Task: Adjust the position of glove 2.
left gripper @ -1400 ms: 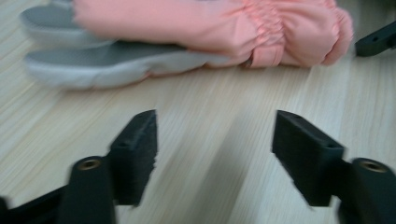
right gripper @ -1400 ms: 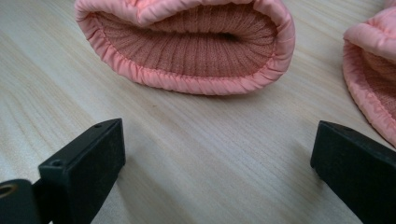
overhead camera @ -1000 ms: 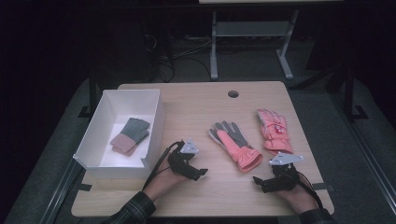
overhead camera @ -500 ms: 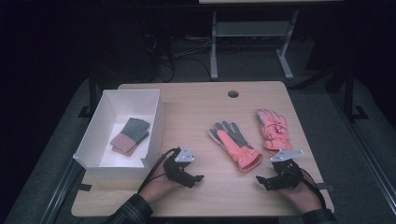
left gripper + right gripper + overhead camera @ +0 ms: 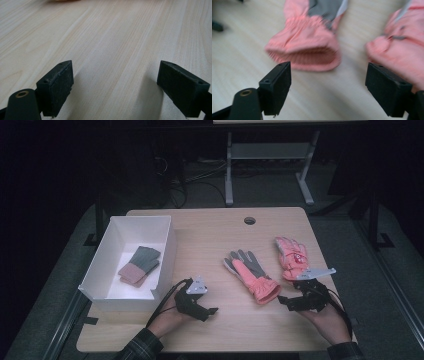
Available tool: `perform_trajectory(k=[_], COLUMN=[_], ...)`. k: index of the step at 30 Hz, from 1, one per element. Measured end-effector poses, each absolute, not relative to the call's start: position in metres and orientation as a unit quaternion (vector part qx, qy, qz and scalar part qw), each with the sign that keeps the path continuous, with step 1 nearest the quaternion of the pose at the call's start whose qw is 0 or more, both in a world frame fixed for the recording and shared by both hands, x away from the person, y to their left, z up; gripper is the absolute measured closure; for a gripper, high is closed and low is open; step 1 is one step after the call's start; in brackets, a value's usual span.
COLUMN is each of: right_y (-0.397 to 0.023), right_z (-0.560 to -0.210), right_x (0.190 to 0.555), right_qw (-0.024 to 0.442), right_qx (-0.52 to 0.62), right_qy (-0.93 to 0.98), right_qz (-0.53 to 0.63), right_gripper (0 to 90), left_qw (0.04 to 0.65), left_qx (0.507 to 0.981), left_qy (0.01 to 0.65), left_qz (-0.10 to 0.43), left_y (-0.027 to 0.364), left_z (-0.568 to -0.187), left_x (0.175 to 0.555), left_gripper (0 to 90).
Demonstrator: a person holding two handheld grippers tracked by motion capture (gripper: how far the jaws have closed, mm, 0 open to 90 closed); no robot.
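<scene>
Right gripper view: your right gripper (image 5: 327, 86), jaws spread but just closing on nothing, faces the palm-up pink glove (image 5: 312, 45)'s cuff dead ahead, fingers pointing away.

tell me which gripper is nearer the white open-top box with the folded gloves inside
Left. The left gripper sits just off the white box's near right corner; the right gripper is across the table by the pink gloves.

My left gripper (image 5: 212, 311) is matte black, a grey three-cornered plate on top, a black cable looping off its back. My right gripper (image 5: 285, 301), same black build, same grey plate. Close up, my pads (image 5: 58, 86) are blocky black slabs, scuffed, small holes along their top edges, a brass-ringed hole low beside one. Plaid cuff (image 5: 142, 346) on my left sleeve, dark cuff on my right.
</scene>
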State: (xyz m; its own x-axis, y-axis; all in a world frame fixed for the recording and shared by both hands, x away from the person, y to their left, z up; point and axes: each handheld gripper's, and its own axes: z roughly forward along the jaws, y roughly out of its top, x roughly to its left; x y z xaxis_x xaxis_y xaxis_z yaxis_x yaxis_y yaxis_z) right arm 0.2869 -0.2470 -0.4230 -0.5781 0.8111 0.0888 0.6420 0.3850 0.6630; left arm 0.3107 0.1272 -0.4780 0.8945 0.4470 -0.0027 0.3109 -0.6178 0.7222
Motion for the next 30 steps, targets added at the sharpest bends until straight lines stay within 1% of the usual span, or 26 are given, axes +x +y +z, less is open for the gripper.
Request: perform_trajectory(k=[1, 3, 6, 8, 14, 15, 16, 23, 30], right_y=[-0.249, -0.251, -0.256, -0.26, -0.267, -0.268, -0.269, -0.274, -0.278], right_z=[-0.42, -0.416, -0.411, -0.408, -0.403, -0.402, -0.401, -0.405, -0.419], right_x=[0.291, 0.297, 0.307, 0.313, 0.331, 0.339, 0.343, 0.372, 0.397], right_qw=[0.136, 0.142, 0.144, 0.139, 0.142, 0.145, 0.148, 0.156, 0.155], right_qx=[0.445, 0.454, 0.47, 0.478, 0.497, 0.501, 0.501, 0.523, 0.553], right_qy=[0.818, 0.812, 0.802, 0.797, 0.782, 0.78, 0.78, 0.771, 0.754], right_qz=[0.339, 0.339, 0.34, 0.341, 0.349, 0.346, 0.345, 0.329, 0.318], right_gripper=[22.3, 24.5, 27.2, 31.5, 34.0, 36.3, 36.6, 46.0, 51.6], left_qw=[0.382, 0.383, 0.384, 0.384, 0.382, 0.382, 0.382, 0.382, 0.38], left_qx=[0.895, 0.894, 0.894, 0.894, 0.895, 0.896, 0.895, 0.895, 0.896], left_qy=[0.212, 0.214, 0.214, 0.214, 0.211, 0.21, 0.211, 0.213, 0.213], left_qz=[0.089, 0.088, 0.088, 0.088, 0.089, 0.09, 0.089, 0.088, 0.087], left_y=[0.127, 0.127, 0.127, 0.127, 0.127, 0.127, 0.127, 0.127, 0.127], left_z=[-0.478, -0.478, -0.478, -0.478, -0.478, -0.478, -0.478, -0.478, -0.478], left_x=[0.311, 0.31, 0.31, 0.31, 0.311, 0.311, 0.311, 0.311, 0.311], left_gripper=[12.9, 12.9, 12.8, 12.9, 12.8, 12.8, 12.8, 12.9, 12.9])
